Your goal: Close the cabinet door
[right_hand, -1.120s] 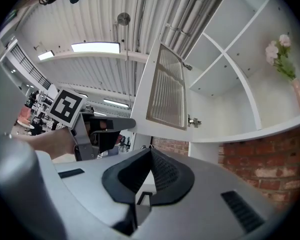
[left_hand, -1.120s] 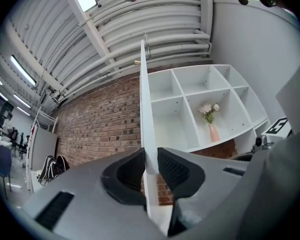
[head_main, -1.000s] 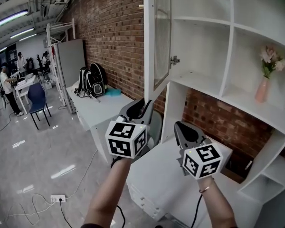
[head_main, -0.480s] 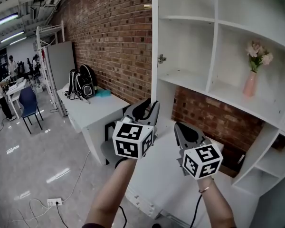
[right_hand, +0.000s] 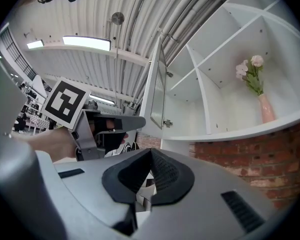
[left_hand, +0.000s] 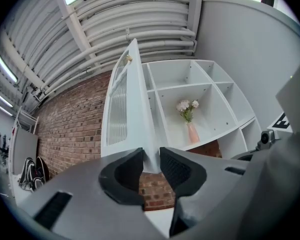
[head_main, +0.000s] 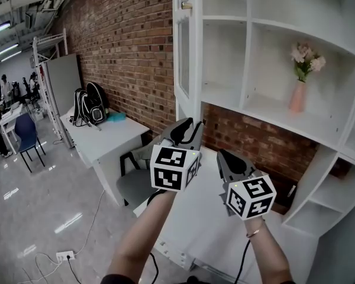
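Note:
The white cabinet door point(head_main: 188, 52), with a ribbed glass pane, stands open and nearly edge-on to me in the head view, a brass knob point(head_main: 187, 5) near its top. My left gripper point(head_main: 189, 128) is just under the door's lower corner. Its jaws have just been opening and stand open point(left_hand: 151, 156). The door's edge point(left_hand: 140, 109) lines up with their gap, and the pads do not press on it. My right gripper point(head_main: 229, 157) hangs lower and to the right, pads together point(right_hand: 150, 154), holding nothing.
A pink vase of flowers point(head_main: 297, 96) stands on an open cabinet shelf. A white counter point(head_main: 189, 218) lies below the grippers. On the left are a grey chair point(head_main: 136, 176), a white desk point(head_main: 106, 138) with a backpack point(head_main: 86, 105), and the brick wall.
My left gripper has moved right and up toward the door's lower corner, its jaws wider. My view has swung, so the door now shows nearly edge-on and the shelves sit further left.

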